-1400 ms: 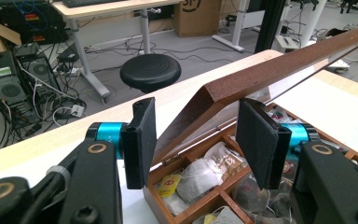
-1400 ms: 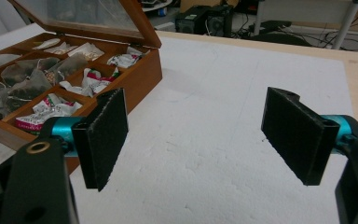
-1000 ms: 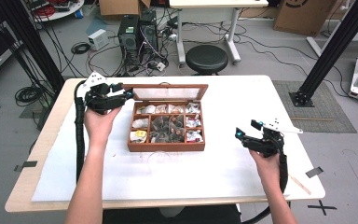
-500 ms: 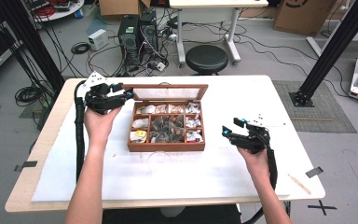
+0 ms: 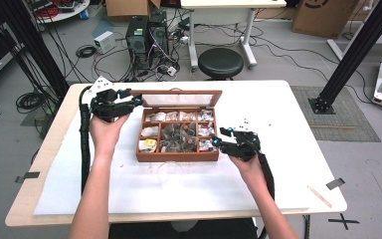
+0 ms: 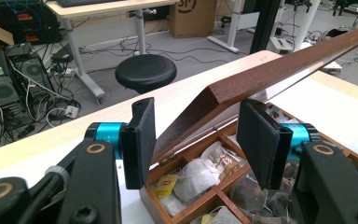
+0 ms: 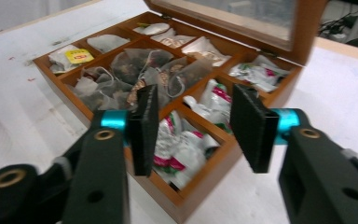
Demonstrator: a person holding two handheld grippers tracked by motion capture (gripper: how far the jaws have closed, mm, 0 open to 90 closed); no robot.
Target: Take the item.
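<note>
Left gripper (image 5: pixel 132 103) at box (image 5: pixel 179 155) lid (image 5: pixel 181 98) corner, pads either side of the lid edge, contact unclear. Box mid-table, lid up, compartments full of tea bags (image 5: pixel 178 137). Right gripper (image 5: pixel 218 139) at box's right edge, jaws just been closing, half apart, nothing between them.

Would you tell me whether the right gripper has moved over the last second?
Yes. The right gripper moved left toward the wooden box, jaws closing, nothing gripped.
</note>
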